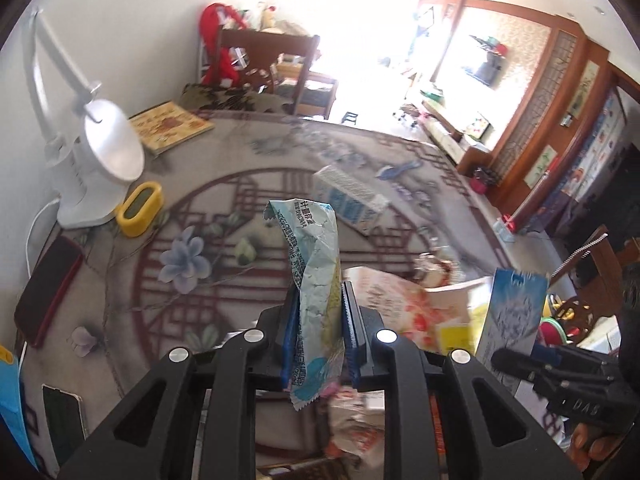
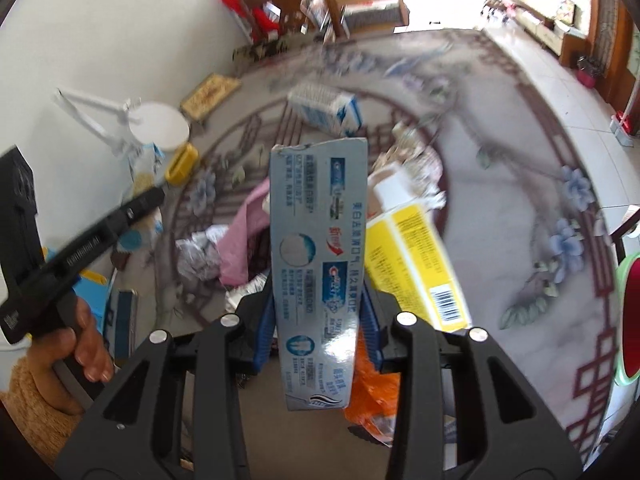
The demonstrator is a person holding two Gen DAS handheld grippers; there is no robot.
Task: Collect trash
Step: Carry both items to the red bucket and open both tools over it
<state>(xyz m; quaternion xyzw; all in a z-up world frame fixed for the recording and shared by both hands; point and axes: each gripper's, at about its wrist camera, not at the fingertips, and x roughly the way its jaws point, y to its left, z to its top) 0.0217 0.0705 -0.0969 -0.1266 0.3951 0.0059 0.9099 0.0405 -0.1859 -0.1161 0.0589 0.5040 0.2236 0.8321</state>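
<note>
My left gripper (image 1: 320,304) is shut on a crumpled light-blue snack wrapper (image 1: 310,264), which stands up between the blue pads above the table. My right gripper (image 2: 318,300) is shut on a long grey-blue toothpaste box (image 2: 318,248) held upright. That box (image 1: 512,312) and the right gripper's black body also show at the right edge of the left wrist view. Below lies a heap of trash: a yellow box (image 2: 416,256), a pink wrapper (image 2: 244,236), crumpled foil (image 2: 198,258) and an orange bag (image 2: 374,396). A blue-and-white carton (image 2: 326,110) lies farther back on the table.
The round table wears a patterned floral cloth (image 1: 192,240). A white desk lamp (image 1: 100,152), a yellow holder (image 1: 140,210), a dark phone (image 1: 48,288) and a book (image 1: 168,126) sit along its left side. A person's hand (image 2: 86,344) holds the left gripper. Chairs and shelves stand beyond.
</note>
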